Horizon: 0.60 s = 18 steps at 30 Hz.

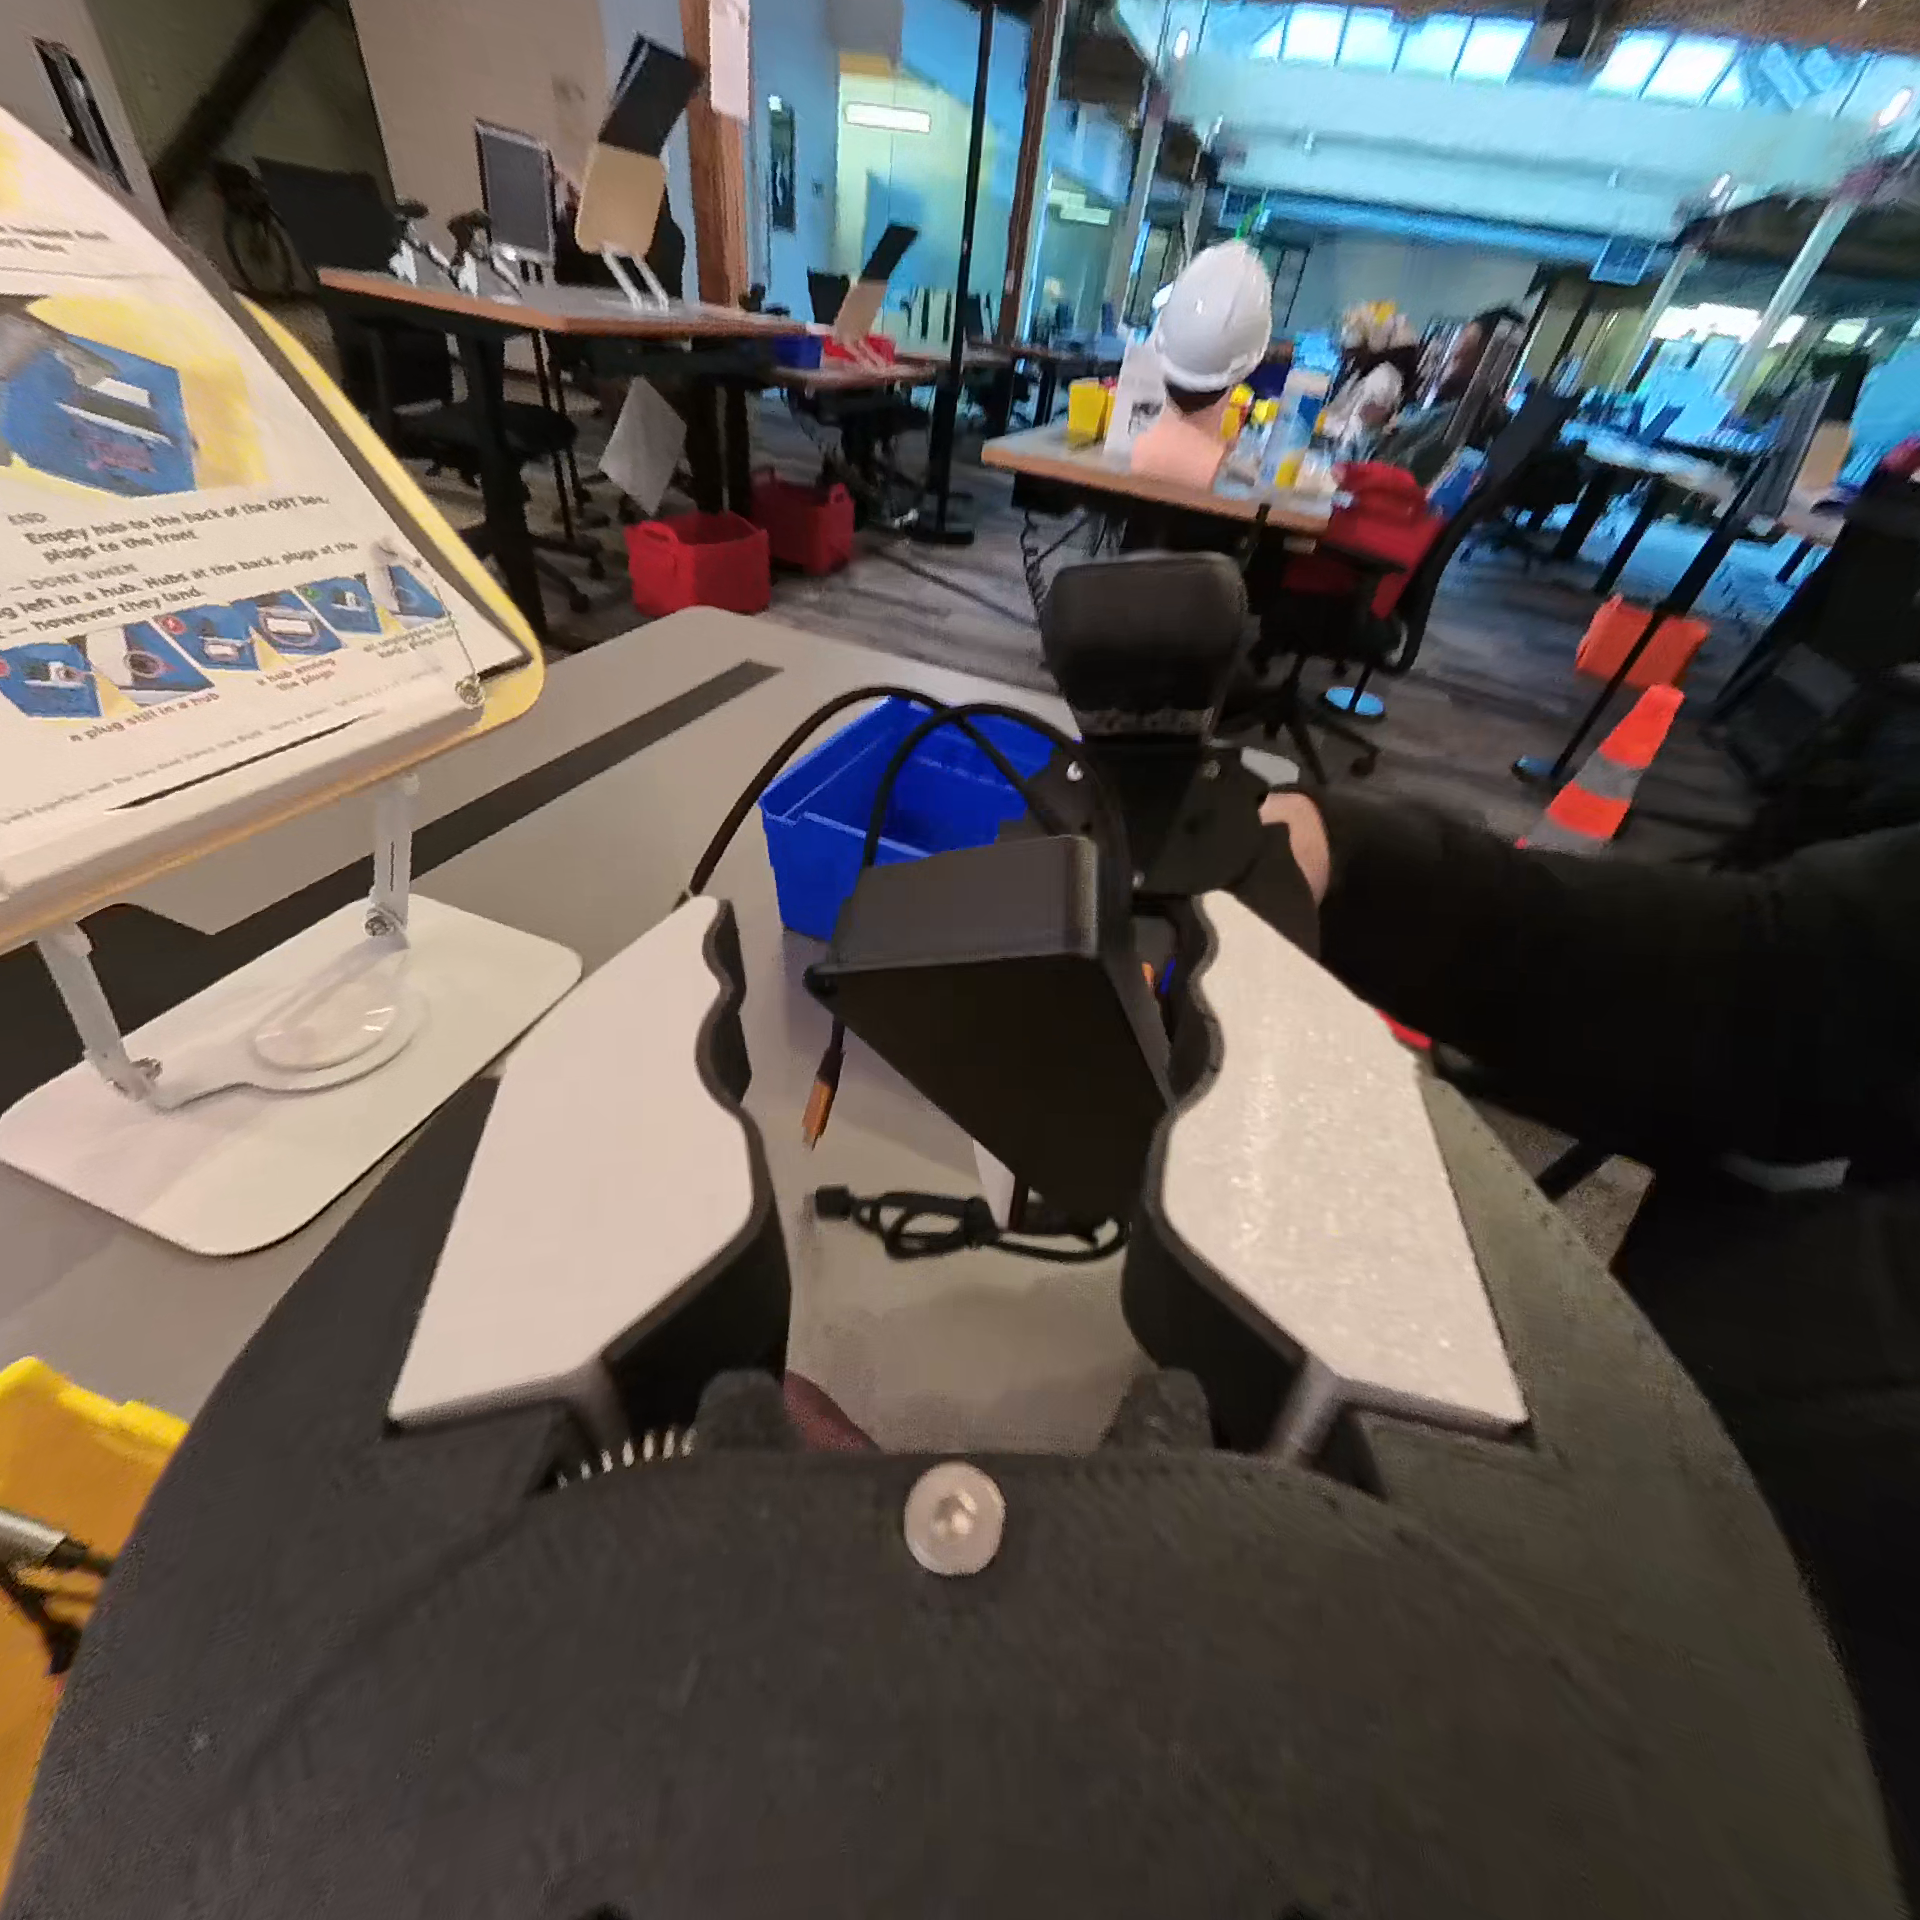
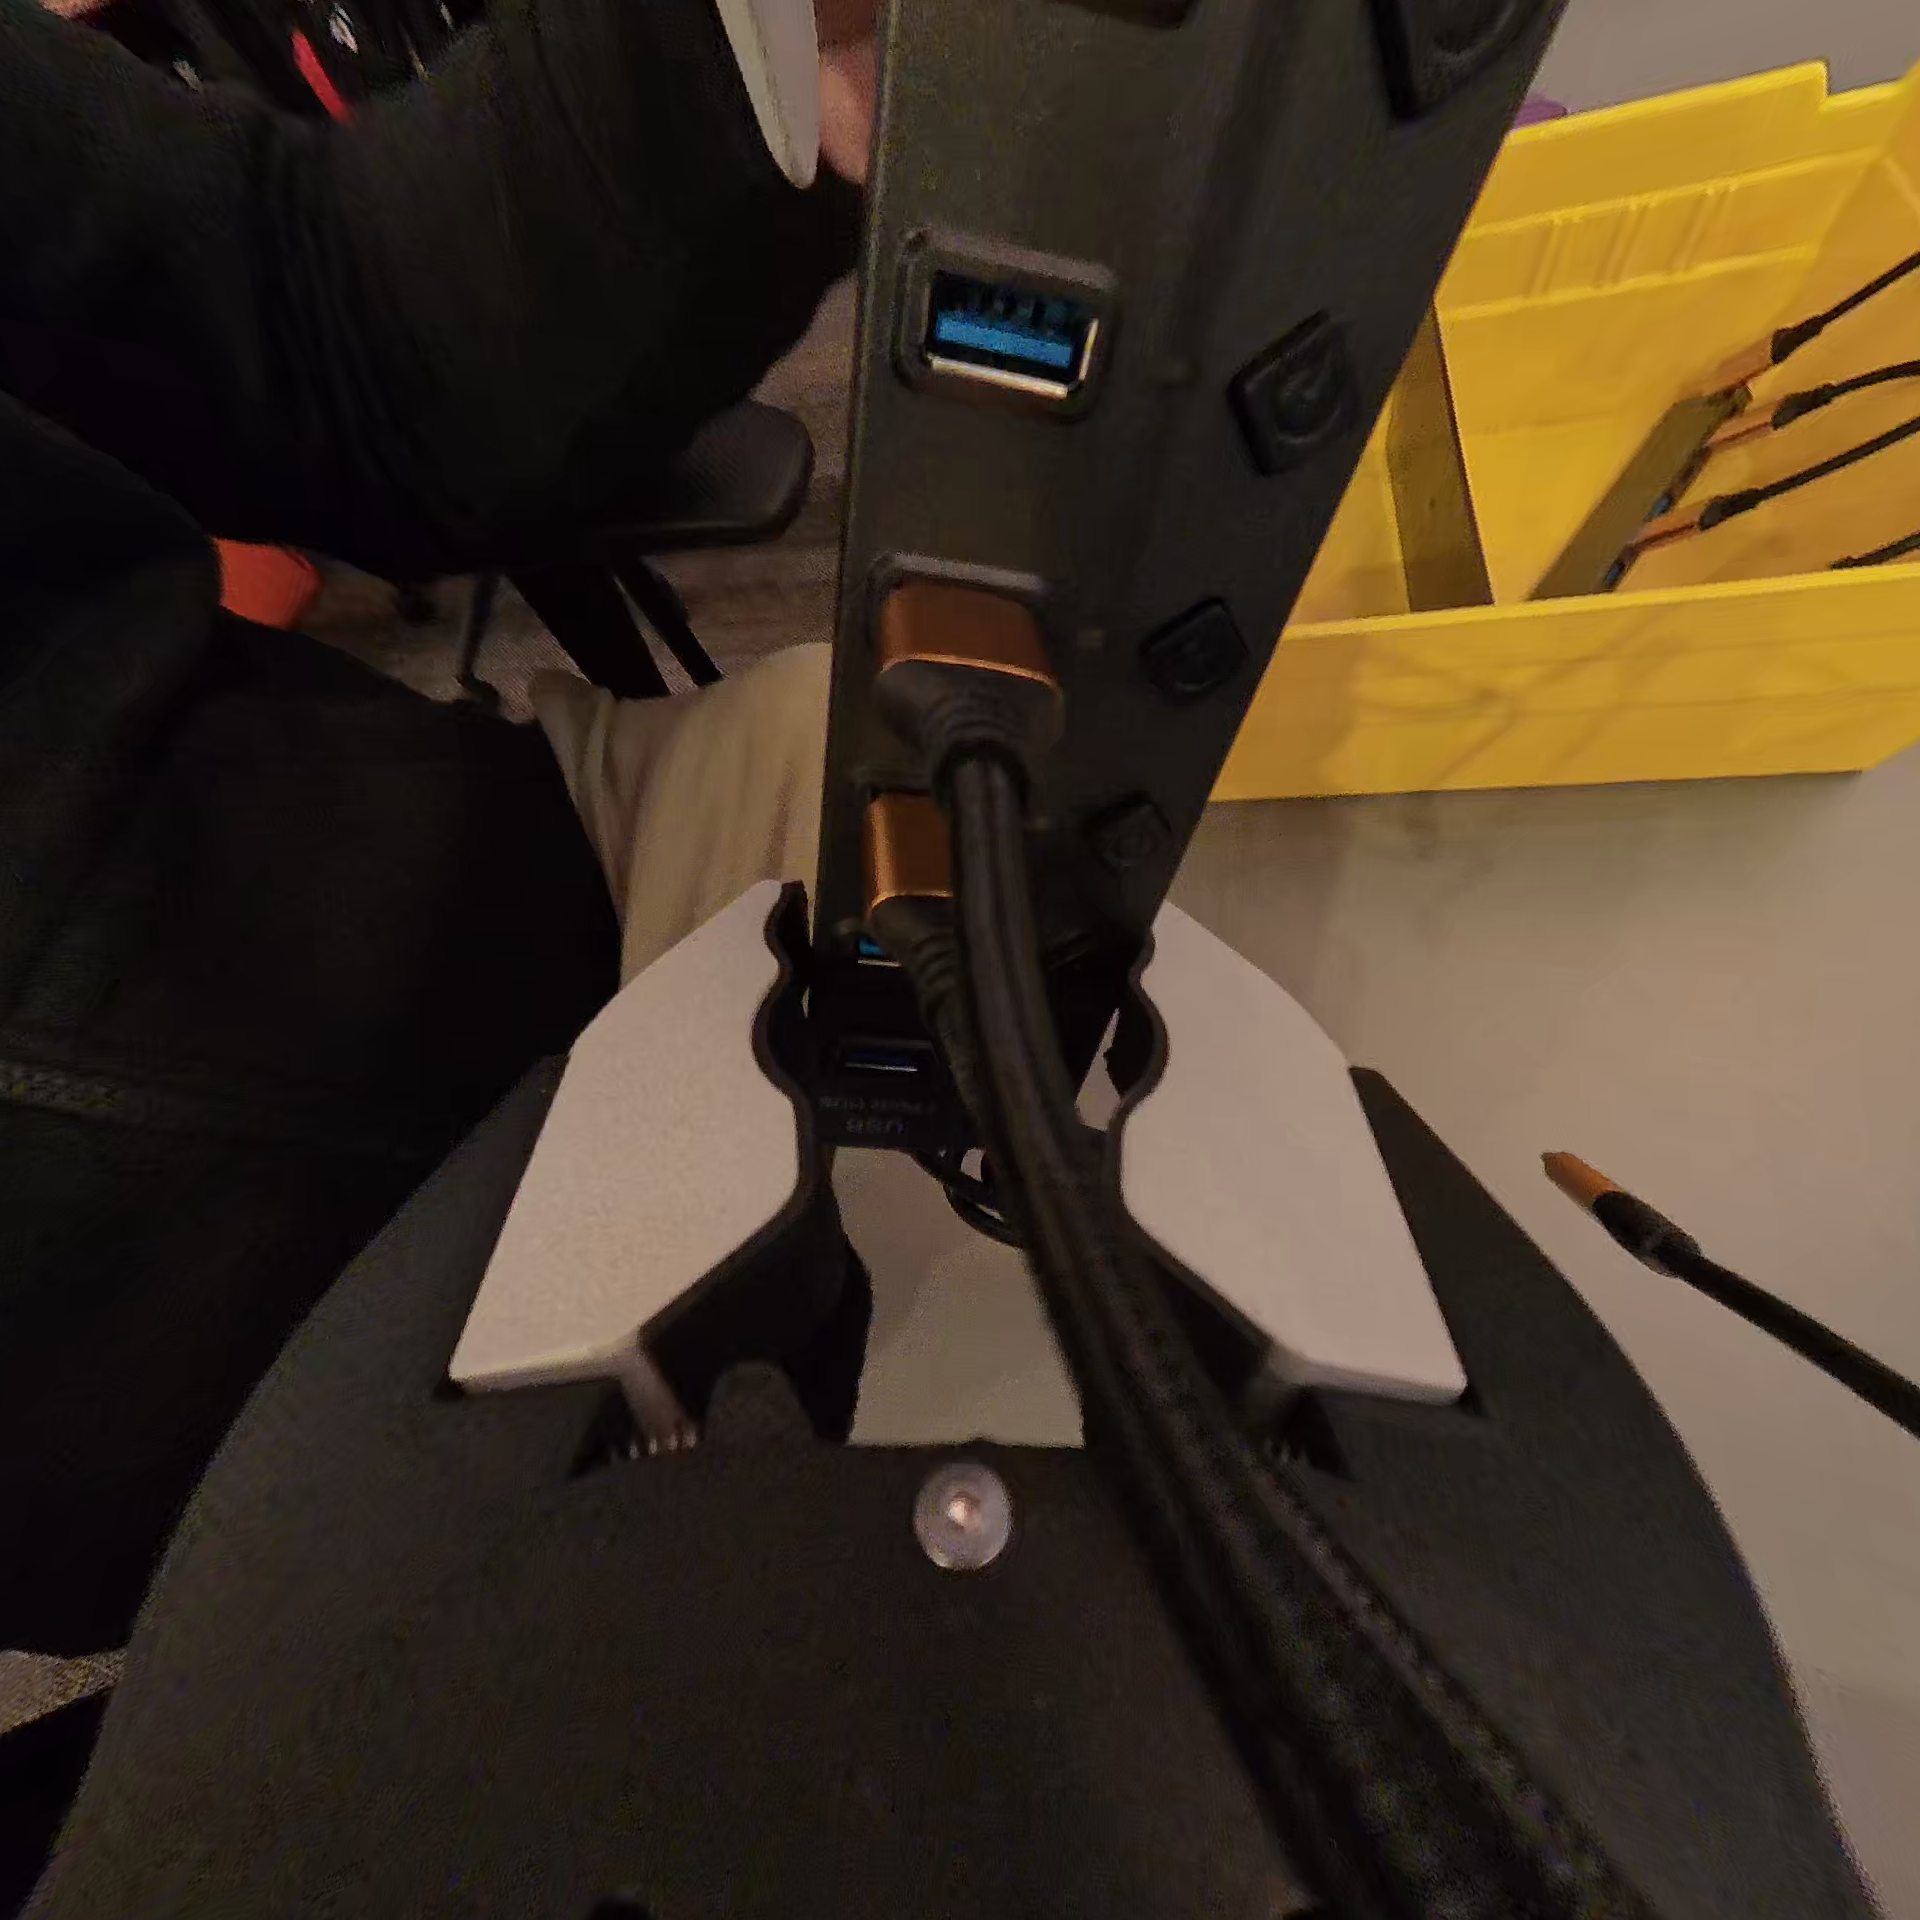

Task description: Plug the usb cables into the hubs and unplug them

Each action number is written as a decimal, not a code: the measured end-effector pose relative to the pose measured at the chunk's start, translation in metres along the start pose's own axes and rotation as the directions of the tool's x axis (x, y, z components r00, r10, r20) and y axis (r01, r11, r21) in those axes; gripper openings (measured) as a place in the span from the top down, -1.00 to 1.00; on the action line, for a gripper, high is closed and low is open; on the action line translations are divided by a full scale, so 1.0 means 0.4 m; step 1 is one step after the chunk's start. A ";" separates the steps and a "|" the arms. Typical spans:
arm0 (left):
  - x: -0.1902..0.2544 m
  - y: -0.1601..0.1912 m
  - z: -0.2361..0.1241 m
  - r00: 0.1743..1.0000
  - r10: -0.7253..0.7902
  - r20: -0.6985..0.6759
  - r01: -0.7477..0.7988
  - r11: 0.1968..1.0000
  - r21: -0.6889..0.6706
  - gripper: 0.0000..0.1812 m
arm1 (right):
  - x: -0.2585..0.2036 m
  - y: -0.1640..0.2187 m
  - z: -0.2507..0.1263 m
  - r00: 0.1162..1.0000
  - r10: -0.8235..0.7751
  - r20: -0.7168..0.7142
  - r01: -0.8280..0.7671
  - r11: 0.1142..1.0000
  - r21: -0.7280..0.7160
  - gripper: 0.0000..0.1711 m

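Two plugs [image 2: 961,665] sit in the hub [image 2: 1049,436], which the right gripper [image 2: 961,1023] holds by its lower end, jaws clamped on it, at 12 o'clock in the right wrist view. One blue port [image 2: 1008,338] above them is empty. The left gripper [image 1: 961,997] has its jaws apart around the hub without visibly touching it. A loose plug [image 1: 821,1096] dangles at its 11 o'clock, and a blue bin [image 1: 883,810] lies beyond. Risk: pulling a plug while the hub is pinched only at one end could lever it out of the grip, and the two cables [image 2: 1091,1195] draping over the right gripper could snag.
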State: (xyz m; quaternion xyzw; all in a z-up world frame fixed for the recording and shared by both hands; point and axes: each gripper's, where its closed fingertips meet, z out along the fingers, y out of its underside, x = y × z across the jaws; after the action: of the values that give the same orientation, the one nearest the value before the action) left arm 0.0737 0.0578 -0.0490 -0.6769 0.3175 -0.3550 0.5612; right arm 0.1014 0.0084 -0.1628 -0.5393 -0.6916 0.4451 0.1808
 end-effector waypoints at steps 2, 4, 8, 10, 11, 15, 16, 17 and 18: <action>0.004 0.020 0.004 1.000 0.027 0.007 -0.026 0.998 -0.062 0.16 | 0.008 0.010 -0.002 1.000 -0.003 -0.020 0.003 1.000 -0.021 0.35; 0.011 0.046 0.014 0.999 0.034 -0.006 -0.034 0.992 -0.121 0.20 | 0.012 0.020 -0.001 0.999 -0.014 -0.031 0.012 0.999 -0.044 0.35; 0.018 0.094 0.029 0.999 0.044 -0.019 -0.047 0.974 -0.220 0.23 | 0.019 0.053 -0.001 0.996 -0.054 -0.066 0.045 0.990 -0.135 0.35; 0.023 0.111 0.025 0.999 0.041 -0.036 -0.049 0.962 -0.268 0.26 | 0.026 0.070 -0.006 0.993 -0.082 -0.084 0.066 0.983 -0.174 0.35; 0.021 0.118 0.023 0.998 0.052 -0.029 -0.058 0.955 -0.290 0.22 | 0.027 0.077 -0.009 0.992 -0.095 -0.088 0.076 0.978 -0.193 0.35; 0.032 0.156 0.028 0.990 0.133 -0.034 -0.136 0.909 -0.395 0.12 | 0.020 0.097 -0.014 0.986 -0.141 -0.086 0.115 0.960 -0.257 0.35; 0.039 0.164 0.031 0.986 0.157 -0.046 -0.162 0.897 -0.411 0.18 | 0.022 0.100 -0.014 0.985 -0.144 -0.091 0.115 0.956 -0.270 0.35; 0.040 0.165 0.036 0.983 0.179 -0.043 -0.181 0.893 -0.411 0.19 | 0.025 0.106 -0.013 0.984 -0.150 -0.098 0.117 0.951 -0.285 0.35; 0.043 0.169 0.038 0.982 0.184 -0.046 -0.186 0.889 -0.418 0.19 | 0.027 0.111 -0.014 0.983 -0.155 -0.101 0.119 0.948 -0.296 0.36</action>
State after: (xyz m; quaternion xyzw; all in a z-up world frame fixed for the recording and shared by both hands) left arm 0.0937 0.0405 -0.1151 -0.7476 0.4509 -0.2251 0.4326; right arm 0.1275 0.0215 -0.1983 -0.5367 -0.7727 0.2916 0.1730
